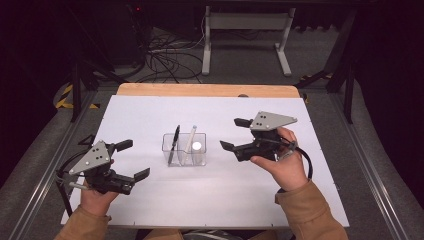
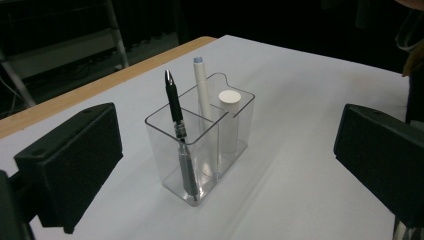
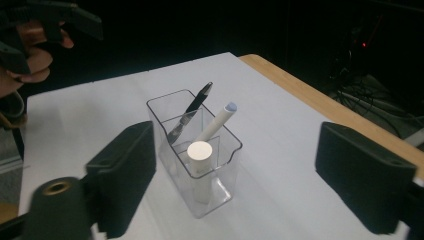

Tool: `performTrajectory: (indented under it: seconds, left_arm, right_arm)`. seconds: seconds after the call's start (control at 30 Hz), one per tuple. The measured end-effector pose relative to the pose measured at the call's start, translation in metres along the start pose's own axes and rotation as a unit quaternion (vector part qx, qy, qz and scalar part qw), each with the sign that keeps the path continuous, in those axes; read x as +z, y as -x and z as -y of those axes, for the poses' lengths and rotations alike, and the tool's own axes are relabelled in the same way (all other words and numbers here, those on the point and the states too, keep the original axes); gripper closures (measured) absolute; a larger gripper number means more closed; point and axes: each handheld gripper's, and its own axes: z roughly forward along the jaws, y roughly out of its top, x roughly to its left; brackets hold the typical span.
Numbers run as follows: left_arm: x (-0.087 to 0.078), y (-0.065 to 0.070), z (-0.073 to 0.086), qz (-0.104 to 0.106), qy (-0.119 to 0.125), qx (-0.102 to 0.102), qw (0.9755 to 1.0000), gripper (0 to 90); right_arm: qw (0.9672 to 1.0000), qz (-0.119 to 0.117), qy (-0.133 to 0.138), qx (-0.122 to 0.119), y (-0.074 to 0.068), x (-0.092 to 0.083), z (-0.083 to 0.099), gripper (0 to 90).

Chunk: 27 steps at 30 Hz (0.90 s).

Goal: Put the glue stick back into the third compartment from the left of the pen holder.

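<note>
White sheeting covers the desk, where a clear holder stands mid-surface with a black pen, white pen and white cylinder inside. Left hand-held gripper and right hand-held gripper flank the holder, both wide, empty.

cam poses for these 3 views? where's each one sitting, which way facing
High view: above the person's side, looking forward and down on the table; shows both forearms, left gripper, right gripper.
Left gripper view: rides the left gripper, looking between its open jaws at the clear holder.
Right gripper view: rides the right gripper, facing the holder from the opposite side; the other hand shows top left.
Shared: holder, black pen, white pen, white cylinder.
</note>
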Motion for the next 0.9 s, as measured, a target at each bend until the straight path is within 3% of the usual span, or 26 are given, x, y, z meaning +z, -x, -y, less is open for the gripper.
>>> performTrajectory:
  seconds: [0.37,0.5,0.73,0.9]
  left_arm:
    - [-0.003,0.003,0.008,-0.017,0.001,-0.012,0.9998,0.2]
    - [-0.002,0.004,0.012,-0.024,0.000,-0.013,0.9996,0.2]
    - [-0.003,0.005,0.019,-0.029,0.002,-0.013,0.9995,0.2]
    - [-0.001,0.006,0.023,-0.033,-0.003,-0.007,0.9994,0.2]
  right_arm:
    - [0.9985,0.022,0.038,0.033,0.007,-0.031,0.048,7.9]
    - [0.9975,0.017,0.050,0.047,0.009,-0.038,0.065,7.7]
    - [0.9960,0.034,0.044,0.070,0.010,-0.048,0.091,7.7]
    - [0.9964,0.037,0.048,0.060,0.010,-0.051,0.107,5.5]
